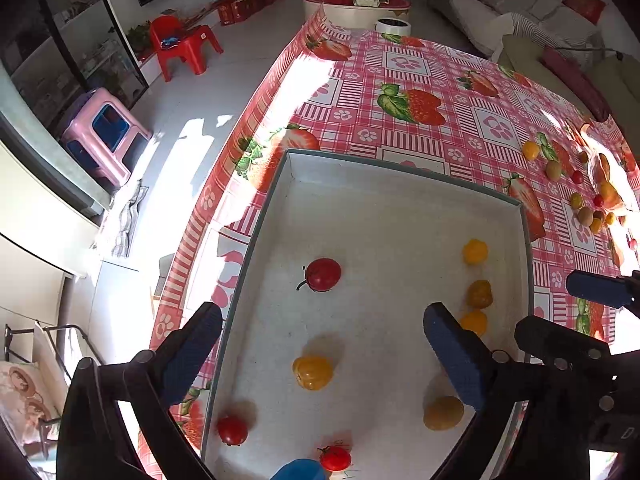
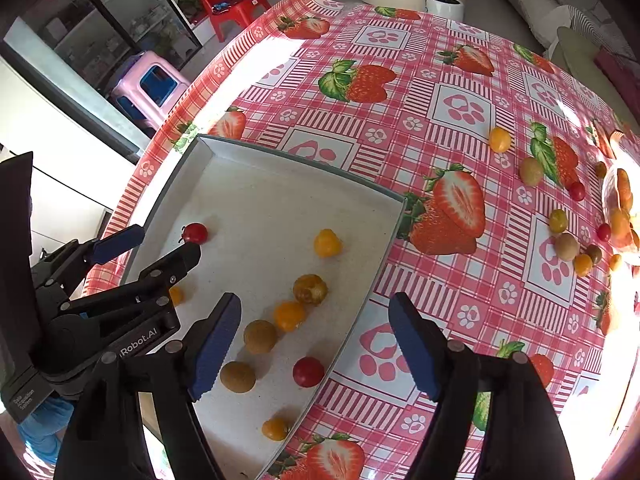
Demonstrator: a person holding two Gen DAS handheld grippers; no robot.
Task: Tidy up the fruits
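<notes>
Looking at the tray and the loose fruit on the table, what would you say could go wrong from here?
1. The fruits in the shallow tray lie loose and could roll when more drop in.
2. The tray sits near the table edge; a nudge could tip it.
3. The loose fruit lies tightly clustered, so grabbing one may scatter others.

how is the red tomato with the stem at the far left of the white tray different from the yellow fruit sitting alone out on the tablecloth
Colour: the red tomato is deep red; the lone yellow fruit is yellow-orange.
Place: the red tomato lies inside the white tray, while the lone yellow fruit is outside it on the strawberry tablecloth.
Stem: the red tomato shows a dark stem; none is visible on the lone yellow fruit.
Both are small, round and not held by either gripper.
</notes>
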